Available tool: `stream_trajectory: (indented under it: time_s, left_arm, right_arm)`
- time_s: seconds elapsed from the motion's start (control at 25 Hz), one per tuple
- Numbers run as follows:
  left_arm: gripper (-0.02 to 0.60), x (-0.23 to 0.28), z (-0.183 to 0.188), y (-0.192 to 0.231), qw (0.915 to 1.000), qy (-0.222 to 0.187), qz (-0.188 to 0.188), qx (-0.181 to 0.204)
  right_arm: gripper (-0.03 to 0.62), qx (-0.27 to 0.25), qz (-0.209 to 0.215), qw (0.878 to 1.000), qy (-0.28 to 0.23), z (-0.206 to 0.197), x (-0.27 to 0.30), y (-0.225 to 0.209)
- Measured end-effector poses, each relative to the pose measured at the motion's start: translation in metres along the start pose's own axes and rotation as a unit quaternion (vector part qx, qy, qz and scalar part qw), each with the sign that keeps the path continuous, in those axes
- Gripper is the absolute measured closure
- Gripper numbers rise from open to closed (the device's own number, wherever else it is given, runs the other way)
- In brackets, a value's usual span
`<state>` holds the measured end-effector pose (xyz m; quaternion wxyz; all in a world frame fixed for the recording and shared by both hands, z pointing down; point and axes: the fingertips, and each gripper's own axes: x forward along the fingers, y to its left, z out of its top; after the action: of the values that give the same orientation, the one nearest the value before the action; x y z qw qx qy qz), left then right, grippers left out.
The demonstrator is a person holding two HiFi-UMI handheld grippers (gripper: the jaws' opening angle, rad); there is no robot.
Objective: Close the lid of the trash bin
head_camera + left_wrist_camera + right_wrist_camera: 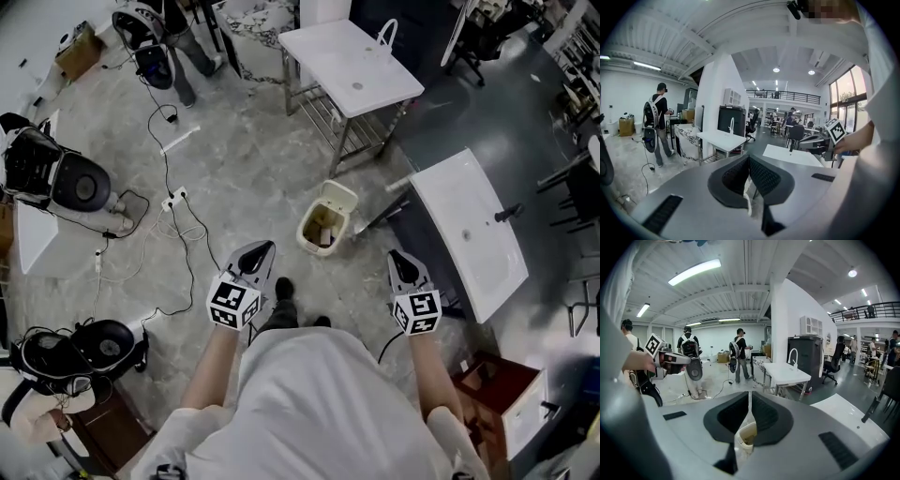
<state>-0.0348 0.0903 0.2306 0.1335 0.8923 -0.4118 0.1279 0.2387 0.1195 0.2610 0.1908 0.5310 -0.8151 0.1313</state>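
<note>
A cream trash bin [324, 225] stands on the floor ahead of me, its lid [338, 195] tipped up and back so the inside shows. My left gripper [264, 247] is held at the bin's near left, apart from it, jaws shut on nothing. My right gripper [397, 256] is at the bin's near right, also shut and empty. In the right gripper view the bin [746, 435] shows through the gap below the shut jaws [750, 401], with the left gripper [677, 360] off to the left. The left gripper view shows shut jaws [749, 161] and the right gripper [821, 142].
A white sink table [351, 64] stands beyond the bin, and another [472, 228] lies close on its right. Cables [172, 200] trail over the floor at left, near a black-seated unit [70, 183]. A person [183, 42] stands far back. A red box [497, 386] is near right.
</note>
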Motion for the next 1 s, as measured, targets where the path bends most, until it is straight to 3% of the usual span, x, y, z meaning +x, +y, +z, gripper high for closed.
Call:
stream_trajectory:
  time_s: [1.0]
  left_arm:
    - [0.565, 0.069, -0.01, 0.095, 0.9951, 0.043, -0.089, -0.002]
  right_arm:
    - [0.562, 0.014, -0.057, 0.996, 0.06, 0.01, 0.092, 0.008]
